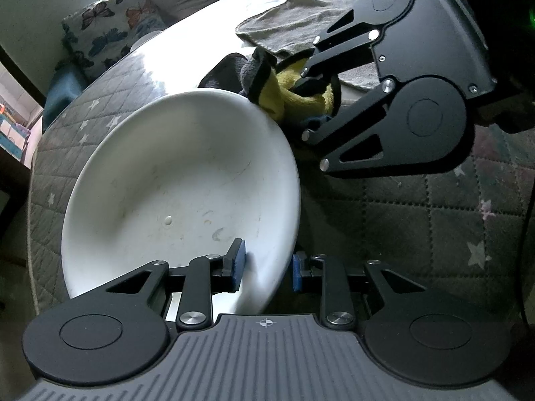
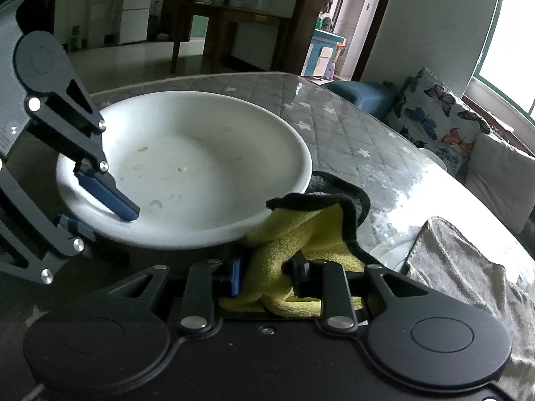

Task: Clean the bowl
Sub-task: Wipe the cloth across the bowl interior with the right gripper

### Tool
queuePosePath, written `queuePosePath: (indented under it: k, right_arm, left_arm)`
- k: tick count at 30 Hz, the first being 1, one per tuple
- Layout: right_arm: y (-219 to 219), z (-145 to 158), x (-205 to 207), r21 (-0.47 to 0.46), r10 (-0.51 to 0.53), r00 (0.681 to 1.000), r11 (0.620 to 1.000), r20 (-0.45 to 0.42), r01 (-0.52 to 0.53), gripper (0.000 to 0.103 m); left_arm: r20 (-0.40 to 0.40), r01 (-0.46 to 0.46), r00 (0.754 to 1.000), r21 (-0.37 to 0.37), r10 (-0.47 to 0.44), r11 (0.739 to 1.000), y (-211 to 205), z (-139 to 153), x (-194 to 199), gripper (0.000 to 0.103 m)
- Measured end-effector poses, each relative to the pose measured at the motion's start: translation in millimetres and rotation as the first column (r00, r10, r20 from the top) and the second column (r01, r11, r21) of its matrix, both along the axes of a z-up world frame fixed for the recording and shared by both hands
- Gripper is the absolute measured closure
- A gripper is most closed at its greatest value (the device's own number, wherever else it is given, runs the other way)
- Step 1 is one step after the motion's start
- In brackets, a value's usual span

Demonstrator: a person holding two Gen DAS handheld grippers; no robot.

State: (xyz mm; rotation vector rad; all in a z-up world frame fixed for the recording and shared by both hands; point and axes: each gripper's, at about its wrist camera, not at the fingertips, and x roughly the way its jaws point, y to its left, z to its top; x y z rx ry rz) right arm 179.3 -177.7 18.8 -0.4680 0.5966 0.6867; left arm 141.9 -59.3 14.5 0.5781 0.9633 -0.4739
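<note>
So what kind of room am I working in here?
Most likely a home living or dining room. The bowl sits on a table with a quilted star cover, a butterfly cushion lies on a sofa beside it, and a fridge stands in the room beyond.

Dim window light glares off the table point(image 1: 187, 67), edges fisheye-bent.

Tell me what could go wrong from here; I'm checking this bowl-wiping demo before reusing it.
1. The left tool pinches only the rim of the tilted white bowl, so pressure from wiping might twist it loose.
2. The yellow cloth in the right tool sits bunched outside the rim; it may miss the stains inside.
3. The bowl could slide on the glossy table cover.
</note>
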Motion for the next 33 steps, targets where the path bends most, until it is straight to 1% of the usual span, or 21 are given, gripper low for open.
queuePosePath:
  k: [10,16,27,29,33]
  right_arm:
    - [-2.0,-0.4,-14.2,0.007,0.024,1.000,1.000,-0.003,-0.024,0.074]
    - [5.9,2.7,-32.7,0.023,0.049,0.999,0.999,-0.019,-0.048,0.074]
    - [10.2,6.7,-64.1,0.019,0.111,0.993,0.994,-0.026,-0.110,0.074]
    - [11.4,7.0,-63.5,0.012,0.117,0.993,0.993,-0.020,-0.116,0.074]
    - [12.5,7.0,-49.0,0.006,0.115,0.993,0.993,-0.010,-0.115,0.074]
  left_arm:
    - [-0.003,-0.004,1.000,0.013,0.004,1.000,-2.7,1.1,2.4,0.075]
    - [0.002,0.011,1.000,0.017,-0.011,1.000,-5.7,1.5,3.1,0.076]
    - [0.013,0.093,0.996,0.023,-0.094,0.995,13.3,1.1,-25.3,0.078]
    - [0.008,0.103,0.995,0.019,-0.104,0.994,18.1,1.6,-29.2,0.078]
    - [0.001,0.126,0.992,0.021,-0.126,0.992,25.3,2.1,-37.2,0.078]
